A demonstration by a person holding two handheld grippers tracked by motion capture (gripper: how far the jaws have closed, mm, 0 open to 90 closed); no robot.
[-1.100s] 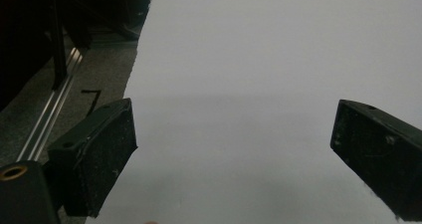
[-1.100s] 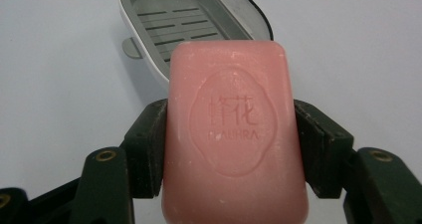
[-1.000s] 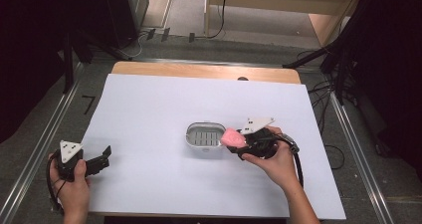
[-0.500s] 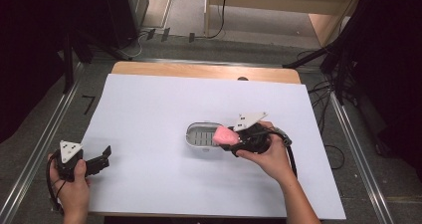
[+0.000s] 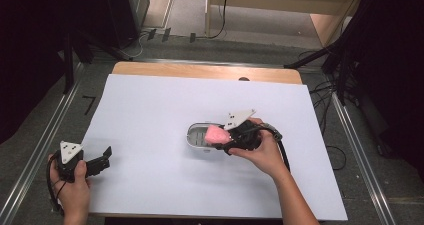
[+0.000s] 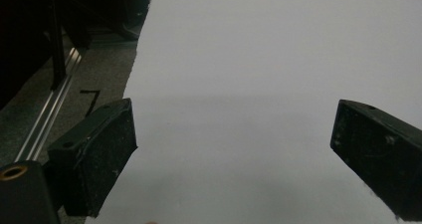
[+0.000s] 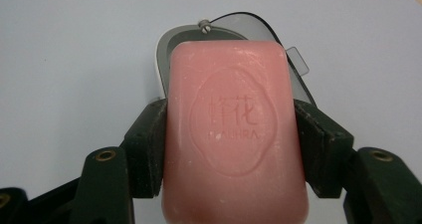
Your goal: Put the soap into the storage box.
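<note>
A pink bar of soap [image 7: 234, 134] with a stamped emblem is clamped between the two black jaws of my right gripper [image 7: 231, 144], which is shut on it. In the high view the soap [image 5: 216, 133] hangs over the right part of a small metal soap dish [image 5: 197, 137] in the middle of the table. From the right gripper view the dish [image 7: 171, 45] lies just beyond and under the bar. My left gripper [image 5: 102, 157] rests at the table's near left corner, open, its jaws [image 6: 234, 149] wide apart over bare white surface.
The white table top [image 5: 160, 100] has a wooden strip along its far edge. Metal rails [image 5: 35, 155] run along both sides on the floor, with cables trailing at the right. Dark equipment stands at the far left and right.
My right gripper has carried the soap leftward, from beside the dish's right end to over the dish. The left gripper has stayed put.
</note>
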